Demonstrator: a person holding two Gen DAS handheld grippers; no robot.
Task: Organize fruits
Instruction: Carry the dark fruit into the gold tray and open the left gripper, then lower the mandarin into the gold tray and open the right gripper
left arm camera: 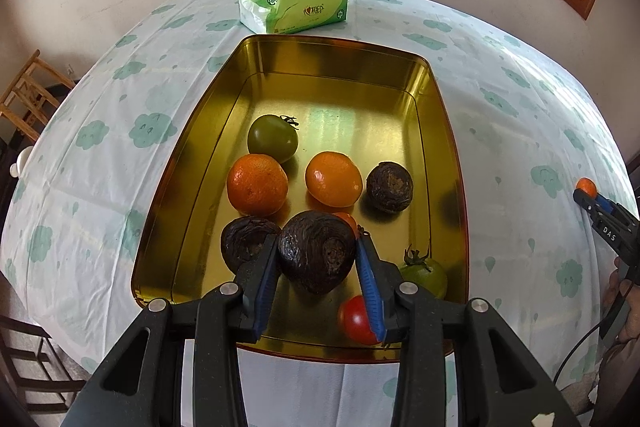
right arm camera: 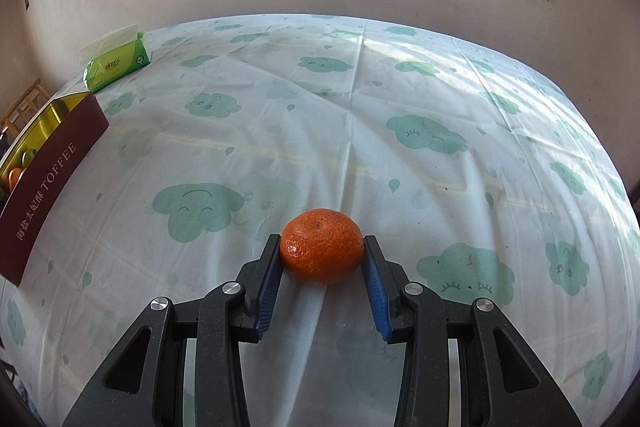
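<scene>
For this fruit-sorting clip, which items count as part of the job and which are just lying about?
Job: gold tin, dark fruit in left gripper, tangerine in right gripper, oranges, tomatoes.
Lying about: tissue pack, tablecloth.

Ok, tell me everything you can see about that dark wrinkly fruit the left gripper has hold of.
The dark fruit is roundish, brown-black and glossy, with shrivelled, creased skin and a rough pitted patch low on its right side. It sits clamped between the blue pads of the left gripper, held over the near end of the gold tin. A similar wrinkled fruit lies just to its left; whether they touch is unclear.
</scene>
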